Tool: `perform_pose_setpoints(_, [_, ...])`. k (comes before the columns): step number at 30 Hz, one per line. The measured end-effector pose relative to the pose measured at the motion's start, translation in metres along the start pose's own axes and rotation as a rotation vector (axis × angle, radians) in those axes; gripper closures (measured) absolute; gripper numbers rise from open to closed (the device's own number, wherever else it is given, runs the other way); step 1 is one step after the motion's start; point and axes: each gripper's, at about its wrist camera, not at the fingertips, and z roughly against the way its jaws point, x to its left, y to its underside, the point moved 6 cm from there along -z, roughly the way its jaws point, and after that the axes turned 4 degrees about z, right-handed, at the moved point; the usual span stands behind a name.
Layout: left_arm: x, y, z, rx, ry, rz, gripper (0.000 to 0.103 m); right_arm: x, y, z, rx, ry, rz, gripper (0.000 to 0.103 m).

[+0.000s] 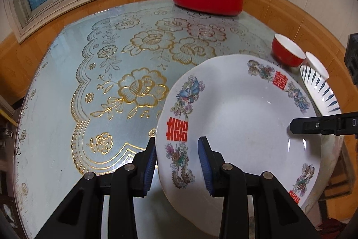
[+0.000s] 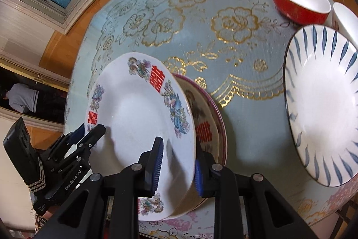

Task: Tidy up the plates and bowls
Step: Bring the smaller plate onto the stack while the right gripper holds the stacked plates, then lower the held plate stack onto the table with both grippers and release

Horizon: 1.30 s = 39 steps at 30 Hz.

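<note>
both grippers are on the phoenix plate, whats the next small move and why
Probably lower the white phoenix plate squarely onto the pink-rimmed plate beneath it, then open. The left gripper and right gripper each straddle its rim on opposite sides, and it sits tilted over that plate, so it looks nearly stacked.

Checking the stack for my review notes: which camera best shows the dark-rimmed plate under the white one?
The right wrist view. There the dark-rimmed plate shows as a crescent behind the white plate, which the right gripper straddles at its rim. In the left wrist view the white plate hides it entirely.
</note>
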Motion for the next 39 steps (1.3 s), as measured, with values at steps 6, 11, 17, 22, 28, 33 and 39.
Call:
perform_pose_setpoints(6, [0.0,0.003,-0.005,0.007,-0.017,-0.015,0.066,-0.004,0.008,-0.008,0.015,0.024,-0.007,0.078])
perform_pose_setpoints(11, [-0.001,0.004,-0.008,0.014,-0.023,-0.019,0.066,-0.002,0.008,-0.011,0.016,0.022,-0.013,0.078])
perform_pose_setpoints(17, [-0.003,0.004,-0.009,0.008,-0.018,-0.018,0.066,0.001,0.006,-0.011,0.023,0.038,-0.018,0.077])
perform_pose_setpoints(22, [-0.006,0.006,-0.011,0.005,-0.009,-0.028,0.066,0.002,0.005,-0.008,0.026,0.082,-0.014,0.077])
perform_pose_setpoints(28, [-0.006,0.007,-0.012,-0.002,-0.006,-0.033,0.066,0.002,0.005,-0.006,0.025,0.13,0.008,0.076])
perform_pose_setpoints(33, [-0.008,0.008,-0.011,-0.013,-0.025,-0.058,0.065,0.001,0.004,-0.001,0.024,0.18,0.023,0.076])
perform_pose_setpoints(39, [-0.009,0.008,-0.011,-0.011,-0.022,-0.055,0.064,-0.002,0.005,0.001,0.028,0.229,0.04,0.075])
